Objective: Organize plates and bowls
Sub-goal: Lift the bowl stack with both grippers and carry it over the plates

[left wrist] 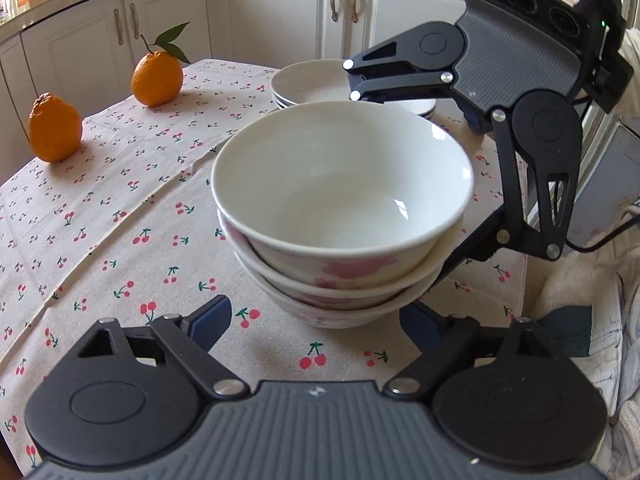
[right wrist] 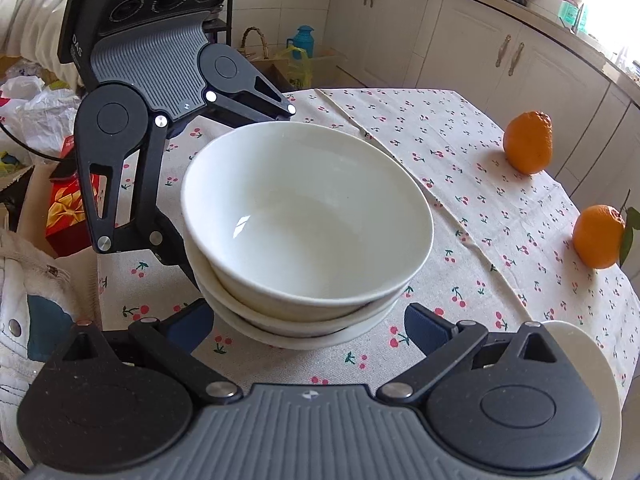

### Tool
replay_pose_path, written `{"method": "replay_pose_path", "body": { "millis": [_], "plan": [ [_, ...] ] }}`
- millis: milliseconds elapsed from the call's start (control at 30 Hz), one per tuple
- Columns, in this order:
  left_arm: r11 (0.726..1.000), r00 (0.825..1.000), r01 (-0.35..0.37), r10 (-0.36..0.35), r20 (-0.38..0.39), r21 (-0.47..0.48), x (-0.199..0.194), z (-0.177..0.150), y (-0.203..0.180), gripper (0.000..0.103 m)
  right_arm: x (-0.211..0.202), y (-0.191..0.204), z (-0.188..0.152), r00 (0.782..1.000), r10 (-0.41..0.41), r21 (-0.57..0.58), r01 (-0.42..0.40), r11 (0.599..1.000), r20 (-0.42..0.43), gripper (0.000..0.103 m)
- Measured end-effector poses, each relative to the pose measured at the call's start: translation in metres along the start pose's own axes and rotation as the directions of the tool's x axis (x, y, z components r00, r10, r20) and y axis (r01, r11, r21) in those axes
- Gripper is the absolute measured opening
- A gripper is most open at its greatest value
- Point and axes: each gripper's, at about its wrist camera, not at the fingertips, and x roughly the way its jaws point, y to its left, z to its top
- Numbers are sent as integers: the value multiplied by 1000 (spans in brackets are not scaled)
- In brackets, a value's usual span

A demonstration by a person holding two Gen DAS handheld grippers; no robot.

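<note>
The left gripper [left wrist: 316, 320] is closest in the left wrist view. Its two blue fingers [left wrist: 210, 320] stand wide apart, one on each side of the bottom of the stack of bowls [left wrist: 340, 216]. They do not press on the bowls, so this claw is let go and holds nothing.

The right gripper [right wrist: 308, 326] is closest in the right wrist view. Its blue fingers [right wrist: 426, 328] also stand wide apart, on both sides of the same stack of bowls [right wrist: 304, 220], and do not touch it. This claw is let go too.

The biggest thing is the table [left wrist: 100, 220], with a pale cloth full of little red cherries. The stack of bowls sits on it near the edge where the person [right wrist: 24, 280] is. There are three white bowls, one inside the other, with pink marks on the outside. The top bowl sits a bit crooked.

Past the bowls, near the far edge of the table in the left wrist view, is a stack of white plates [left wrist: 312, 80]. The right gripper [left wrist: 404, 92] hangs in front of them.

Two oranges are well apart from the bowls, near the side edge of the table. One orange with leaves [left wrist: 157, 77] stands farther back. The other orange [left wrist: 54, 128] is bumpy and has no leaves.

Behind the table are white cupboards [left wrist: 276, 12].
</note>
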Motion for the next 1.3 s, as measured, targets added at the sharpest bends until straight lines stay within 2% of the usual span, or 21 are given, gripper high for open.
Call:
{"method": "replay_pose_path", "body": {
  "millis": [267, 367, 533, 1000, 1300],
  "plan": [
    [997, 997, 72, -71, -25, 41, 2, 8, 4, 86, 4, -6, 6, 999, 43, -56, -45, 997, -34, 98],
    [995, 996, 81, -80, -27, 57, 1, 11, 3, 85, 5, -7, 7, 997, 65, -68, -68, 995, -48, 92],
    [992, 994, 101, -98, -40, 74, 1, 12, 3, 82, 5, -9, 6, 995, 80, -68, -84, 994, -54, 91],
    [991, 995, 98, -95, -44, 89, 1, 13, 3, 81, 8, -13, 7, 994, 100, -55, -103, 993, -55, 91],
    [994, 995, 88, -85, -44, 68, -3, 15, 0, 81, 5, -14, 8, 994, 103, -51, -106, 993, -47, 91]
  ]
}}
